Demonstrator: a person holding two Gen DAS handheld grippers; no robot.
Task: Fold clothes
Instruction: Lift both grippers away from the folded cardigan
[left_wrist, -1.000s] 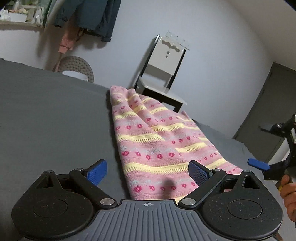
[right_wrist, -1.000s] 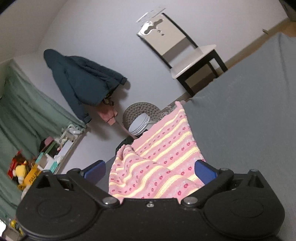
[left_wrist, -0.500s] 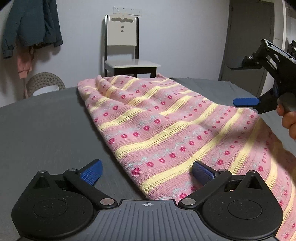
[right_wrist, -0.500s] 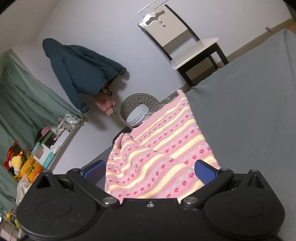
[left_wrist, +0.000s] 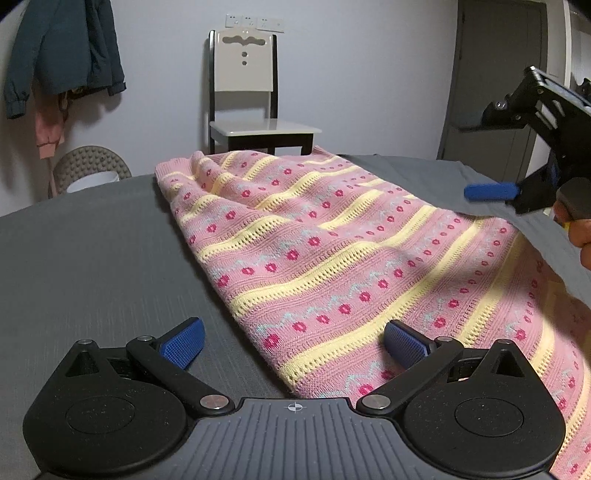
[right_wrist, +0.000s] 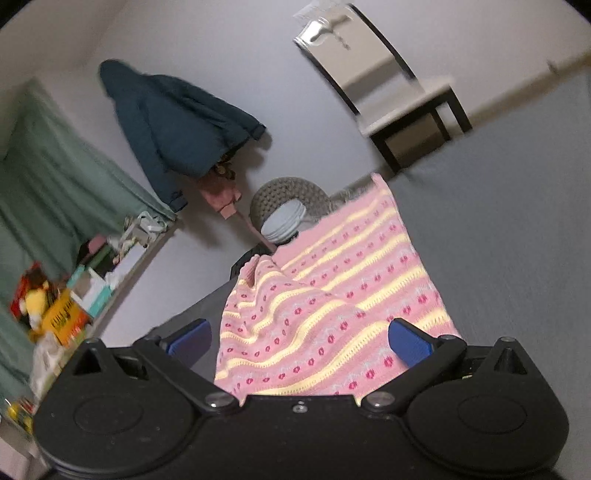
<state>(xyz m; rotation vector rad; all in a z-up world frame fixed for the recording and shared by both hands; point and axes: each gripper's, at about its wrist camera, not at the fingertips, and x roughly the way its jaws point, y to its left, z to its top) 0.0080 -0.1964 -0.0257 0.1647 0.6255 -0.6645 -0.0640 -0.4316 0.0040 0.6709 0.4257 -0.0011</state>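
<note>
The pink knitted garment (left_wrist: 332, 258) is spread on the grey surface (left_wrist: 92, 258). Compared with a second ago, the left gripper (left_wrist: 293, 338) is levelled and brought in over the near hem, its pads wide apart and empty. The right gripper (right_wrist: 299, 336) is also held apart, above the far side edge. Nothing is gripped; whether the garment is already folded over cannot be told.

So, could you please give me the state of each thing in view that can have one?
Left gripper: open, empty, low over the near hem.
Right gripper: open, empty.
Pink knit garment: spread on the grey surface, unfolded, rumpled at the far end.
Dark jacket: hanging on the wall.
Chair: unoccupied.
</note>
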